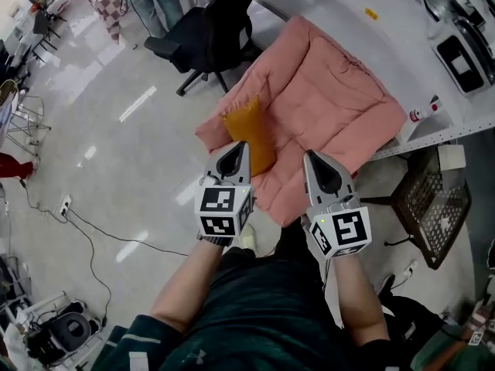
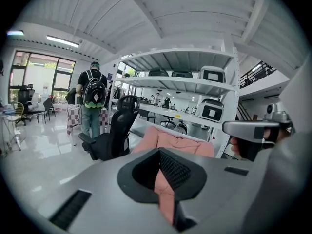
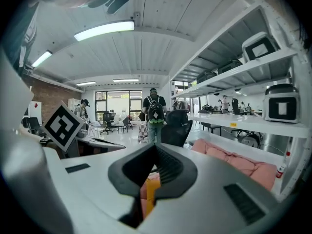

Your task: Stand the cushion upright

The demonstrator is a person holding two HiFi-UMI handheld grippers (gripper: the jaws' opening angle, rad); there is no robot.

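An orange cushion (image 1: 249, 134) lies flat near the left front corner of a pink padded quilt (image 1: 325, 107) that covers a low seat. My left gripper (image 1: 237, 148) hovers just short of the cushion's near edge, its jaws shut on nothing. Over the quilt's front edge, to the right of the cushion, my right gripper (image 1: 313, 158) is also shut and empty. In the right gripper view the cushion (image 3: 151, 191) shows as an orange strip through the slit under the jaws (image 3: 155, 147). The left gripper view shows only the pink quilt (image 2: 180, 143) beyond its closed jaws (image 2: 160, 152).
A black office chair (image 1: 205, 37) stands at the quilt's far left side. A white table (image 1: 371, 14) runs behind it, with white shelving (image 2: 195, 84). A wire basket (image 1: 437, 207) sits on the floor at right. A person with a backpack (image 2: 93, 94) stands beyond the chair.
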